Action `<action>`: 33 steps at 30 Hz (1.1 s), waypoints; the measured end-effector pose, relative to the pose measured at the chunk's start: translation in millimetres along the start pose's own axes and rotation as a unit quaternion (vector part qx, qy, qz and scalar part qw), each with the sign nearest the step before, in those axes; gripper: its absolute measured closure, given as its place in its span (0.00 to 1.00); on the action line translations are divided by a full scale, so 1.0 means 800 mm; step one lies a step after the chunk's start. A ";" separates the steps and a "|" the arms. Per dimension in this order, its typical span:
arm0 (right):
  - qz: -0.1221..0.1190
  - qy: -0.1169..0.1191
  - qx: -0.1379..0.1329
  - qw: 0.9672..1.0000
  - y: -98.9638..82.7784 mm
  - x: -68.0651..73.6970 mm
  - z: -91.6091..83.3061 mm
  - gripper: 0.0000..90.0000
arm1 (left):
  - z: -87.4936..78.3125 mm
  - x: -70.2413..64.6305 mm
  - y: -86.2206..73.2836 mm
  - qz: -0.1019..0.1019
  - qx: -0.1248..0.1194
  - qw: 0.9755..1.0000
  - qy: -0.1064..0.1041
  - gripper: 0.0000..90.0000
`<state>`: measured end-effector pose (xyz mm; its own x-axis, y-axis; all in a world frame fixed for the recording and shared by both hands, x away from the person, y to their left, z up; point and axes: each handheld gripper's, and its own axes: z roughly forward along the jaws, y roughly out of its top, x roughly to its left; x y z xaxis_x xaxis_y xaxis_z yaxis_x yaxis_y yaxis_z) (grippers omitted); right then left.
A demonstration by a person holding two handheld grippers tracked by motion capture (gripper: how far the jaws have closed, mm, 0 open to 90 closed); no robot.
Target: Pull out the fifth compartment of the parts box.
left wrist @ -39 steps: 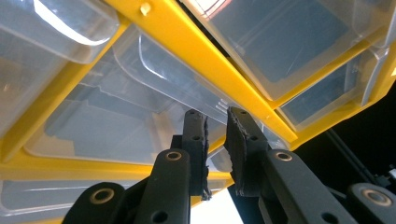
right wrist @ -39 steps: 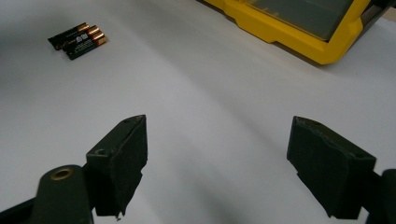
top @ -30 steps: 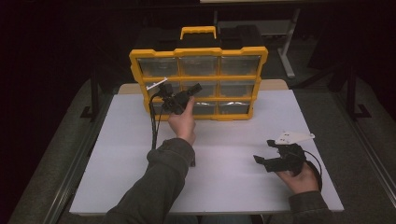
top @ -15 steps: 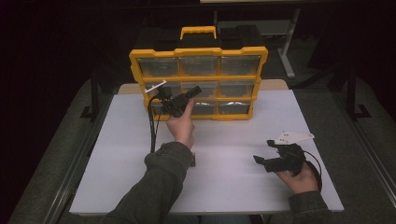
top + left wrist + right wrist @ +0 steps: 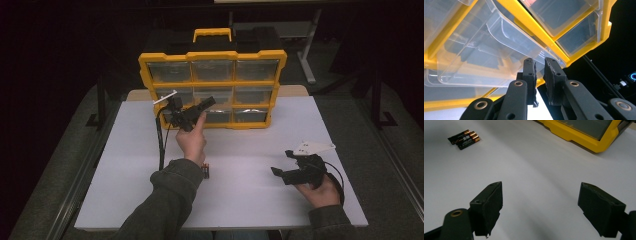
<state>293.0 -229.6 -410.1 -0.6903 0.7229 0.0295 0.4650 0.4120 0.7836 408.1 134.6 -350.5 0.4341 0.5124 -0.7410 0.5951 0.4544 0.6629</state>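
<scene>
Yellow organiser (image 5: pixel 215 84) upright at the far side of the white table (image 5: pixel 260 145), front turned toward the person, carrying handle (image 5: pixel 212 34) on top. Three rows of three clear drawers in a yellow frame, dark behind the plastic; contents too dim to tell. Seen close up in the left gripper view as see-through bins between yellow bars, with one clear drawer (image 5: pixel 486 50) of the middle column just ahead of the jaws.

Compared with a second ago: hardly any change. Left gripper (image 5: pixel 207 104) at the same spot on the organiser's front, shifted at most a touch. Right gripper (image 5: pixel 280 162) in the same place near the right front of the table. Organiser unmoved.

Left gripper (image 5: pixel 539 62): raised in the left hand (image 5: pixel 192 142), pointing at the middle column, jaws drawn together to a narrow slit. Tips right at the clear front lip of the drawer; whether the pads (image 5: pixel 530 72) actually pinch that lip cannot be told.

Right gripper (image 5: pixel 539 195): low over the bare tabletop in the right hand (image 5: pixel 322 192), jaws spread wide, nothing between them, touching nothing.

Small batteries (image 5: pixel 464 138) side by side on the table near the left forearm (image 5: pixel 205 171), well apart from both grippers.
</scene>
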 end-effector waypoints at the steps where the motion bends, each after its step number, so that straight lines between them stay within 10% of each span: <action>1: 0.000 0.000 0.001 1.000 0.000 0.000 0.000 0.21 | -0.001 0.000 0.000 0.001 0.001 1.000 0.001 0.87; 13: 0.000 0.000 0.004 1.000 -0.001 0.000 0.003 0.21 | -0.009 -0.004 -0.005 0.015 0.006 1.000 0.001 0.88; 22: -0.003 0.000 0.007 1.000 -0.001 -0.001 0.004 0.21 | -0.013 -0.007 -0.007 0.064 0.026 0.998 0.003 0.82; 29: -0.002 -0.001 0.006 1.000 -0.001 0.000 0.003 0.21 | -0.022 -0.021 0.000 0.160 0.069 0.985 -0.012 0.77; 33: -0.002 0.001 0.009 1.000 -0.001 -0.001 0.004 0.21 | -0.027 -0.030 0.017 0.219 0.099 0.970 -0.023 0.73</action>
<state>294.6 -228.5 -412.8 -0.6935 0.7199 0.0271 0.4712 0.4248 0.7730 390.7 144.1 -321.3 0.7023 0.5891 -0.3997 0.4630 0.0486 0.8850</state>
